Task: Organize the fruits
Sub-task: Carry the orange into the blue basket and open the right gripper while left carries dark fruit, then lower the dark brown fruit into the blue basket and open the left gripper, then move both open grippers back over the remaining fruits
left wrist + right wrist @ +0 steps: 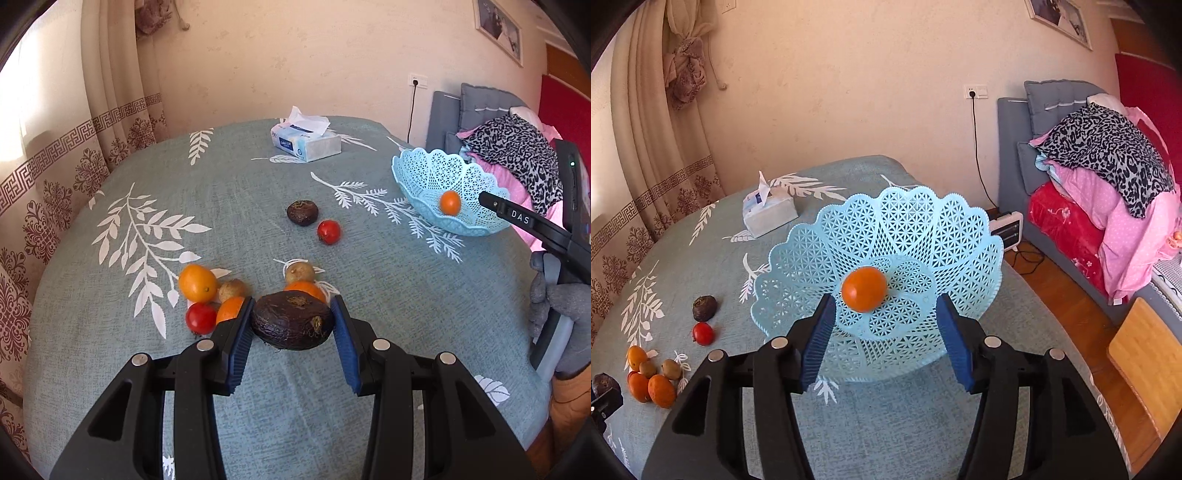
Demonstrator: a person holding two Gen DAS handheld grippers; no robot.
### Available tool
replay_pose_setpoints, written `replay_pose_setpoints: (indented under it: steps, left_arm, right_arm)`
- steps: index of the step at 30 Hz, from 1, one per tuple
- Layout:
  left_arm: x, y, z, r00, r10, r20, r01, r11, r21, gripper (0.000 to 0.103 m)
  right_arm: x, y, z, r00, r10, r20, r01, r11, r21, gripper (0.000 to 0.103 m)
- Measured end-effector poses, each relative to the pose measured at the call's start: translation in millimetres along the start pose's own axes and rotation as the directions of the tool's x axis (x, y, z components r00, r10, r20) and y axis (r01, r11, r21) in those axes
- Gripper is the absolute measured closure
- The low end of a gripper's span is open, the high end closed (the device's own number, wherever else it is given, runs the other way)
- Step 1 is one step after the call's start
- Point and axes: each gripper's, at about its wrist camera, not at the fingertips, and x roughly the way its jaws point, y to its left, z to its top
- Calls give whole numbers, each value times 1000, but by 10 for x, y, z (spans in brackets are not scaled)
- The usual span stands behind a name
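Note:
My left gripper (293, 314) is shut on a dark brown wrinkled fruit (291, 319), held just above the tablecloth. Behind it lie two oranges (197, 282) (231, 308), a tomato (200, 317) and two kiwis (232, 290) (299, 272), with another orange (304, 288) behind the held fruit. A second dark fruit (302, 212) and a red tomato (328, 231) sit farther back. My right gripper (882, 321) hangs open over the light blue lattice basket (960, 229). An orange fruit (864, 288) sits in the basket's middle, free of the pads.
A tissue box (306, 142) stands at the table's far side. The basket (424, 173) sits near the right edge. A gloved hand (554, 306) holds the right gripper. Past the table are a grey sofa with piled clothes (1108, 166), a small heater (1006, 227) and a wooden stool (1145, 354).

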Motion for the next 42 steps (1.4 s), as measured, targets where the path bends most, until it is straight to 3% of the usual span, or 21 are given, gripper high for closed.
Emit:
replay_pose_setpoints:
  steps: [5,16,23,30,31,34,42]
  left_arm:
    - [107,-257,258,999,-25,22,24,999,40,61]
    - [472,-941,884,989,-126,77,117,986,119,61]
    - [847,-1259,1113,986,-163,39,156,978,141,61]
    - [1093,-1395,1151,982,-188,-1,186,971,147,61]
    - [1109,-1403,1151,982,-190,-2,188,971,146,59]
    - [1106,-1367,1153,984,-179,18,176,976,128,28]
    - [1041,-1211,1099,991,-126,35,122,987,107,23]
  right_arm:
    - [-32,-30,-37,998,-30,64,31,999,-12,44]
    - [-65,-178,-26,995,-12,101,6,998,61,44]
    - [-154,-255,-26,990,-30,140,16,995,95,37]
    - [-191,-330,-21,987,-44,157,24,992,128,36]
    - [-189,-334,-20,987,-44,157,23,991,130,36]
    - [-188,-341,-20,986,-42,158,21,991,134,33]
    - [-175,-308,-22,987,-45,155,25,992,127,27]
